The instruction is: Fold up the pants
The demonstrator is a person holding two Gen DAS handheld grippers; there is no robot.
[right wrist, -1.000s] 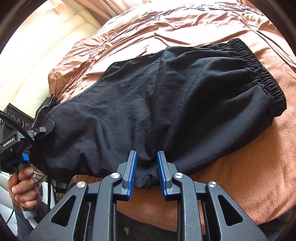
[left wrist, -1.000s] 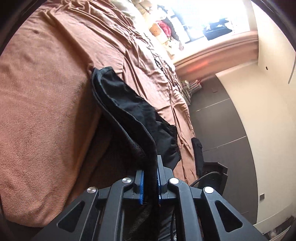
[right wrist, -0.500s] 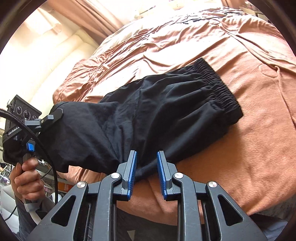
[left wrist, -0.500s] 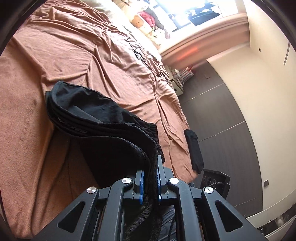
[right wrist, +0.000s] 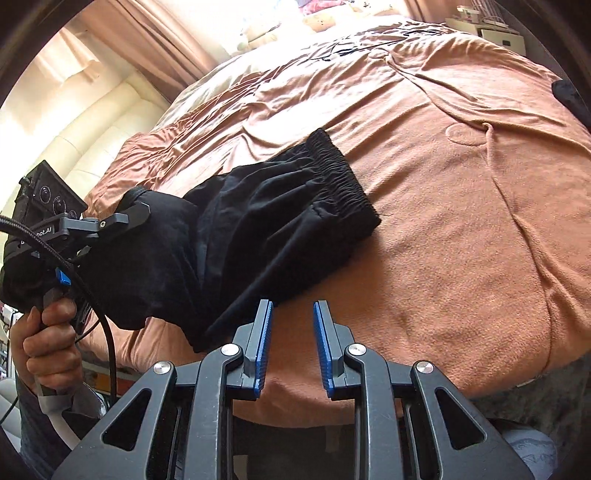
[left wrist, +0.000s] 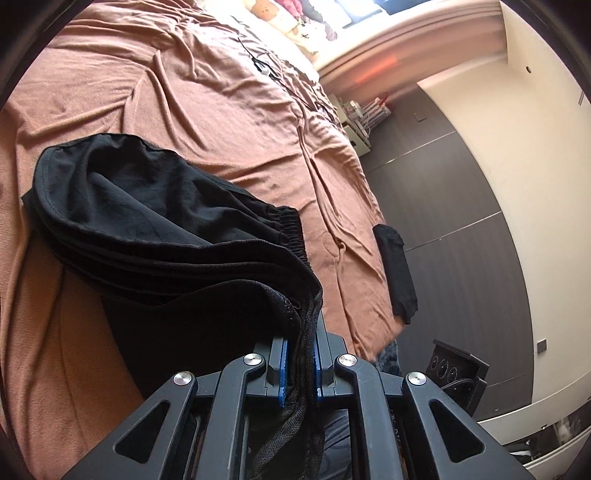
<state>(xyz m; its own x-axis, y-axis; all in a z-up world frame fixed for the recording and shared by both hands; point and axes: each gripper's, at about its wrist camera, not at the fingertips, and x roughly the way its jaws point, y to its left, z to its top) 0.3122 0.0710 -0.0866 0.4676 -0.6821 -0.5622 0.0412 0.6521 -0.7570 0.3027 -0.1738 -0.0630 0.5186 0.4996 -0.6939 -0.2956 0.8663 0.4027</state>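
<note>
Black pants [left wrist: 147, 221] lie partly folded on the brown bed cover [left wrist: 184, 92]. My left gripper [left wrist: 300, 343] is shut on a bunched fabric edge with mesh lining and holds that end lifted above the rest. In the right wrist view the pants [right wrist: 277, 221] stretch from the elastic waistband [right wrist: 340, 177] on the bed to the left gripper [right wrist: 110, 221], held by a hand [right wrist: 48, 339] at the left. My right gripper [right wrist: 292, 310] is open over bare bed cover [right wrist: 461, 221]. The pants' lower edge lies just outside its left finger, and nothing is between its pads.
A small dark garment [left wrist: 397, 269] lies at the bed's right edge, over a dark floor [left wrist: 461, 184]. A white bedside unit [left wrist: 354, 125] stands far off by the wall. Pillows and curtains line the head of the bed [right wrist: 258, 29]. A cable [right wrist: 92, 295] hangs from the left gripper.
The left gripper has carried its end of the pants towards the waistband, so the garment is shorter and doubled over. The right gripper has drawn clear of the fabric, which no longer sits between its pads.
</note>
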